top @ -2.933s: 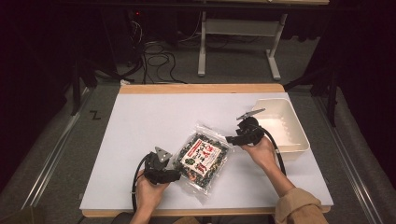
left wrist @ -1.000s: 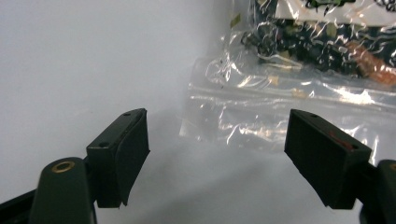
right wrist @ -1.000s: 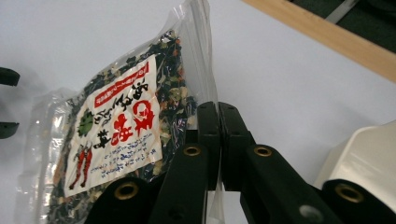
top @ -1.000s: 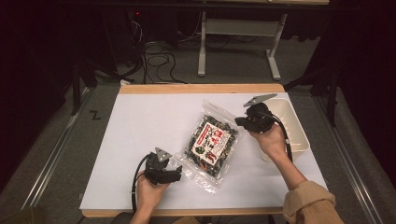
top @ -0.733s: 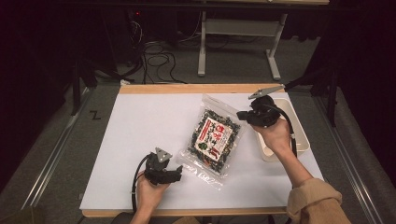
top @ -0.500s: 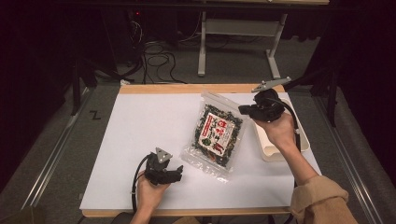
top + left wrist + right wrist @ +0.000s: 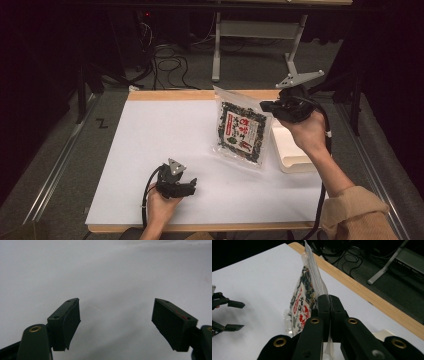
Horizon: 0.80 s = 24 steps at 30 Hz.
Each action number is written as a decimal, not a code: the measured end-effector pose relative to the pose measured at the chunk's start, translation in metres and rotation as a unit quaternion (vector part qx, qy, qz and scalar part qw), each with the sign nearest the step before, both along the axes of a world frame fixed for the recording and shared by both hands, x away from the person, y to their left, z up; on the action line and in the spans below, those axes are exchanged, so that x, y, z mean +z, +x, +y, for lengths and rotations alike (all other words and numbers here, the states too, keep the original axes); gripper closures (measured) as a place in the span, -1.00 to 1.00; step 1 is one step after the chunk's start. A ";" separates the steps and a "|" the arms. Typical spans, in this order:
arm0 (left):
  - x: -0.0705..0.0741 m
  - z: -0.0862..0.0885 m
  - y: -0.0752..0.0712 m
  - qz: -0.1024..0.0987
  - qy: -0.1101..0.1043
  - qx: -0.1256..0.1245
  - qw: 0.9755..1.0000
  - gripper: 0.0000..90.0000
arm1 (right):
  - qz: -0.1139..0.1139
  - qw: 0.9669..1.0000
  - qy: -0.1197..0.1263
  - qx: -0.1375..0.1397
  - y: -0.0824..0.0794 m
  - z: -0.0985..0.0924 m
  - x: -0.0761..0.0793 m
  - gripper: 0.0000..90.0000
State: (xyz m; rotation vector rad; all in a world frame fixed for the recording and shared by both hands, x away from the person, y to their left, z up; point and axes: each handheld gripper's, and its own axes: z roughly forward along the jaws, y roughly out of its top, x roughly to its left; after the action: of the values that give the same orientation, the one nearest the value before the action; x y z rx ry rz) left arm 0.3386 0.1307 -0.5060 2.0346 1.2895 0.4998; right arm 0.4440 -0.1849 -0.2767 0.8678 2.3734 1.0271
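Note:
A clear plastic bag point(image 7: 242, 128) of dark contents with a red and white label hangs tilted above the white table, its lower edge near the surface. My right gripper point(image 7: 264, 106) is shut on the bag's right edge and holds it up. In the right gripper view the bag point(image 7: 304, 300) rises edge-on from between the closed jaws of the right gripper point(image 7: 328, 298). My left gripper point(image 7: 192, 186) rests low near the table's front edge, open, with nothing between its fingers; the left gripper view has the left gripper point(image 7: 116, 320) over bare white table.
A white tray point(image 7: 292, 150) sits at the table's right side, just under my right hand. The wooden table edge point(image 7: 175, 95) runs along the back. Cables and a metal stand lie on the floor beyond it.
My right gripper has lifted the bag up and carried it toward the back right, above the tray's left side. The left gripper has stayed still.

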 end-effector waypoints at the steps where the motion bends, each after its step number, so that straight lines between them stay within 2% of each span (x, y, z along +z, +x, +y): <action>1: 0.000 0.000 0.000 -0.001 0.000 -0.001 1.000 -0.48 | 0.000 1.000 0.000 -0.002 0.000 0.000 0.002 1.00; 8: 0.001 0.001 -0.001 -0.002 -0.003 -0.002 1.000 -0.49 | -0.015 1.000 0.000 -0.013 0.001 -0.002 0.015 1.00; 13: 0.000 0.000 0.000 -0.001 -0.001 -0.005 1.000 -0.50 | -0.029 0.999 0.010 -0.036 0.004 -0.012 0.028 1.00; 19: 0.000 0.000 0.000 -0.001 0.003 -0.006 1.000 -0.50 | -0.040 0.998 -0.002 -0.053 0.006 -0.019 0.037 1.00; 24: -0.001 0.000 0.000 0.003 0.002 -0.004 1.000 -0.50 | -0.048 0.996 0.001 -0.070 0.008 -0.026 0.043 1.00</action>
State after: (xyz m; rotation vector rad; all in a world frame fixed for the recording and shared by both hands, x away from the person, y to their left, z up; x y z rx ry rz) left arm 0.3384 0.1306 -0.5065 2.0444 1.2835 0.4935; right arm 0.4519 -0.2109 -0.2334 0.9488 2.1999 0.9937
